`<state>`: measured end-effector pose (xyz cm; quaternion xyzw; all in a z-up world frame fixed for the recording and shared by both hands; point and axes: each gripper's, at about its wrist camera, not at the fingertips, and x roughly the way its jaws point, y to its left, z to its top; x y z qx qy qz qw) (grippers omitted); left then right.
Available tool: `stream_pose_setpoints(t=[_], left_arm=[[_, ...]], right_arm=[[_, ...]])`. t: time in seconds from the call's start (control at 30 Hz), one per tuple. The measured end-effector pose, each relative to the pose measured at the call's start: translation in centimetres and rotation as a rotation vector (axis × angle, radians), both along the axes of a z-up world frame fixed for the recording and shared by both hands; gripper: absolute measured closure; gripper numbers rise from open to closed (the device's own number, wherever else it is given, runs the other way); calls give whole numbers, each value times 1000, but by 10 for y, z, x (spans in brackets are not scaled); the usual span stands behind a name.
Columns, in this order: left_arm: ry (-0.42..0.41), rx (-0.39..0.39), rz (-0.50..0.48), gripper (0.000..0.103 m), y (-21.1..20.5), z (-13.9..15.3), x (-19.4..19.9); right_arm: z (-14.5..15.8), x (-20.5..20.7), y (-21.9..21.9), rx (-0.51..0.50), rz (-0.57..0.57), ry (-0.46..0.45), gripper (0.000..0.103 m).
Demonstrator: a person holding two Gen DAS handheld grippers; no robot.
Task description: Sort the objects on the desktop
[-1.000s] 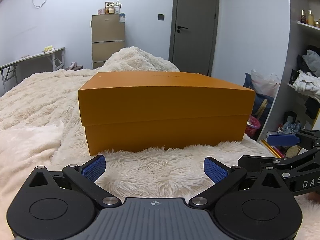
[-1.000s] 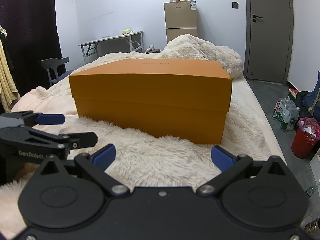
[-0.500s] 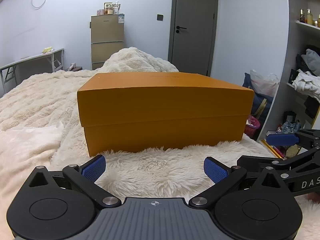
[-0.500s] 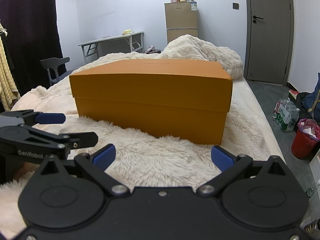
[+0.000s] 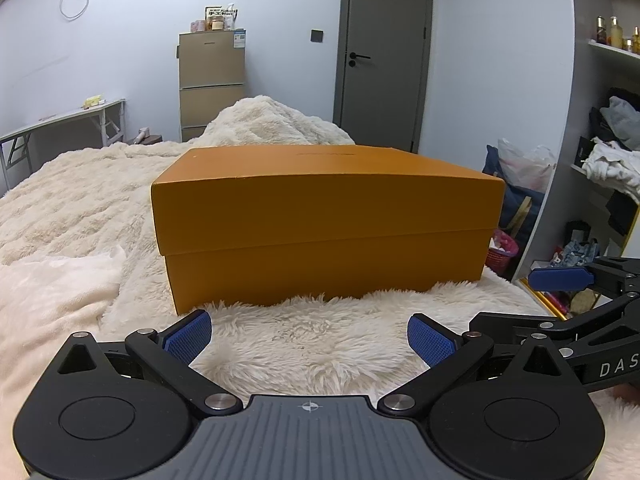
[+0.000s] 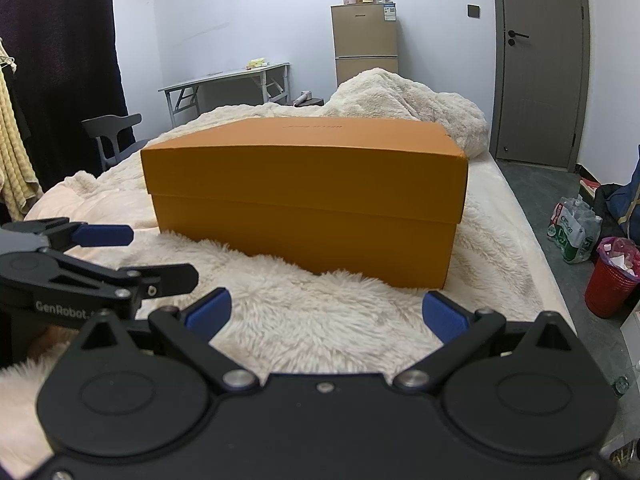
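The box [image 5: 326,224], lid on, sits on the blanket [image 5: 304,344] at 12 o'clock of both grippers. Left gripper [image 5: 309,336] and right gripper [image 6: 326,314] have jaws spread wide, holding nothing, near the box but apart from it.

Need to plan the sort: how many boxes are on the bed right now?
1. A single closed orange box sits on the fluffy cream blanket, straight ahead of both open hand-held grippers. Anything behind or inside it is hidden.
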<state>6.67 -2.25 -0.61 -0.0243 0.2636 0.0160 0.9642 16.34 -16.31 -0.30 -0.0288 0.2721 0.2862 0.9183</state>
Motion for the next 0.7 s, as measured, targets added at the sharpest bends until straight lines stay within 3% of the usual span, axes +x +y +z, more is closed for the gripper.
stream_pose_setpoints(t=[0.7], left_arm=[[0,2,-8,0,1,2,-3]], right_arm=[[0,-1,0,1,10,2,0]])
